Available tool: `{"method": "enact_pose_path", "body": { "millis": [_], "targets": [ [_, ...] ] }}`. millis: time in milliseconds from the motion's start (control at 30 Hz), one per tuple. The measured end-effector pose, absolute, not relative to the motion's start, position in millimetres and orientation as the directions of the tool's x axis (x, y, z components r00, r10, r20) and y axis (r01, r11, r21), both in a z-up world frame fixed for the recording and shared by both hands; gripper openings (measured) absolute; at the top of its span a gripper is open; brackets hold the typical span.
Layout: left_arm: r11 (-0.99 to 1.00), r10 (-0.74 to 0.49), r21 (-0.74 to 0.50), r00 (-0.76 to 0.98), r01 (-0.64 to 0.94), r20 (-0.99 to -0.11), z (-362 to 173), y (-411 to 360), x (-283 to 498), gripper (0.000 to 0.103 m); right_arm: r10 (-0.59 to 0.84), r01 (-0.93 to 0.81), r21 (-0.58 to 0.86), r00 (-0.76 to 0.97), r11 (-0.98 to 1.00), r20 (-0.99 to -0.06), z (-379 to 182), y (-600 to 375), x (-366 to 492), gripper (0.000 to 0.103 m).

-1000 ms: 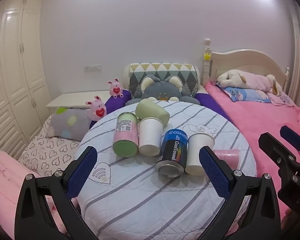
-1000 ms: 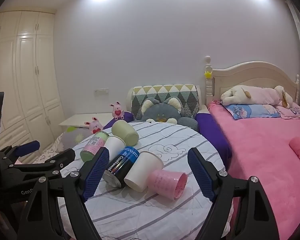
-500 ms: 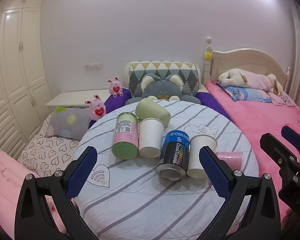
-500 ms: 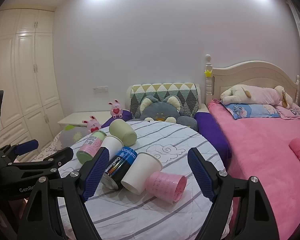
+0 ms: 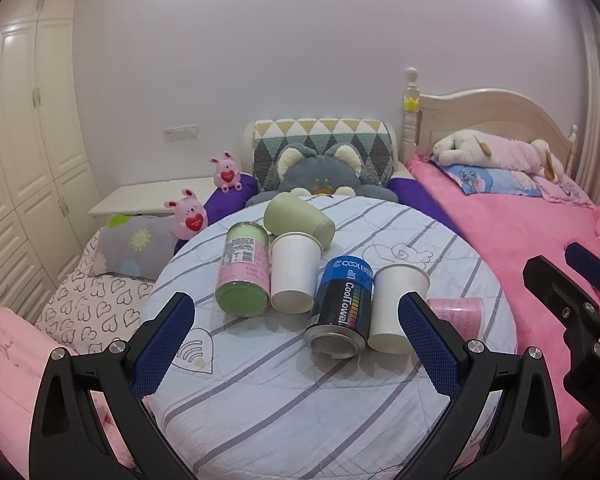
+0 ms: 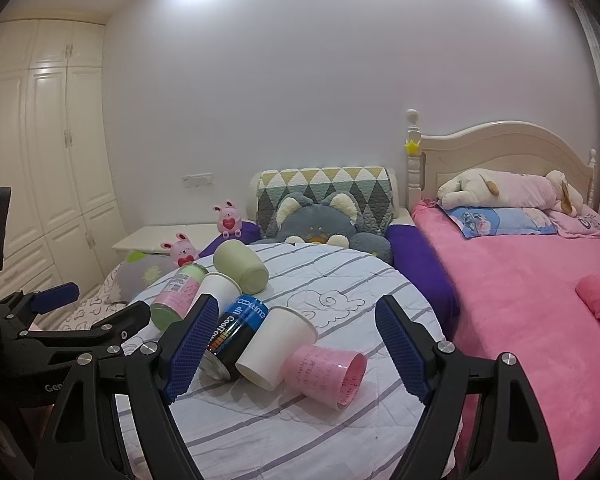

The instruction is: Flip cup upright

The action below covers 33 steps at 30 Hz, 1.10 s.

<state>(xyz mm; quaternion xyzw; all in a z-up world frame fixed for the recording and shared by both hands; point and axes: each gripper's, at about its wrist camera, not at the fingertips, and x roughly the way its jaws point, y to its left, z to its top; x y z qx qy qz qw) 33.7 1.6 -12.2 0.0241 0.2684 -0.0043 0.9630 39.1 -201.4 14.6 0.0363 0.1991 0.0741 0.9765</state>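
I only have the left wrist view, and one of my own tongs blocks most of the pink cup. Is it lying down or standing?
Observer: Lying on its side. In the right wrist view the pink cup has its open mouth turned toward the right of the picture.
Operator: Is it touching anything?
Observer: Its closed end appears to rest against the nearer white paper cup, which also lies on its side.
Operator: Are the right tongs on it?
Observer: No. The right tongs are wide open and hold nothing.
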Motion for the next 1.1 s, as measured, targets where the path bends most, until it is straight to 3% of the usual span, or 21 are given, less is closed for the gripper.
{"method": "enact_pose_path", "body": {
  "millis": [1100],
  "targets": [
    [1.000, 0.015, 0.003, 0.828, -0.017, -0.561, -18.8, 21.2, 41.9, 0.103, 0.149, -0.143, 0.044, 0.897, 0.989, -0.417, 17.5, -191.5, 55.4, 0.082]
  ]
}}
